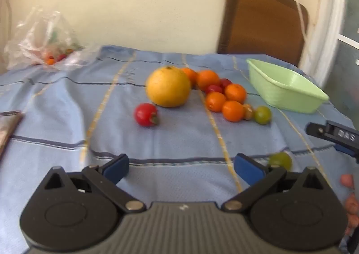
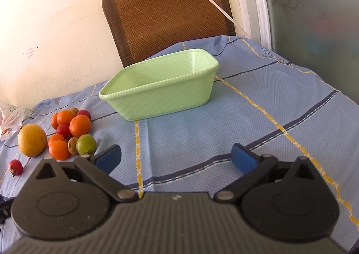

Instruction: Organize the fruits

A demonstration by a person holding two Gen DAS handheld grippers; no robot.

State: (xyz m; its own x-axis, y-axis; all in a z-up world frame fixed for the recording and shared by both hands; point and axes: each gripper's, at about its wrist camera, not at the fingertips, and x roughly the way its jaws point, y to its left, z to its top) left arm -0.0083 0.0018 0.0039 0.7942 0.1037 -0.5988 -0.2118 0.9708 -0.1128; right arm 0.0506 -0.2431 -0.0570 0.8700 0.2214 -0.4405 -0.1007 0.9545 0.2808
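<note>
Lying heaped on the blue tablecloth (image 2: 224,119), the oranges (image 1: 226,99) crowd beside a large yellow citrus (image 1: 168,86), with a red tomato (image 1: 146,114) just in front. The green basket (image 2: 161,96) sits near them. Both left gripper (image 1: 181,169) and right gripper (image 2: 176,159) hover released, holding nothing.
</note>
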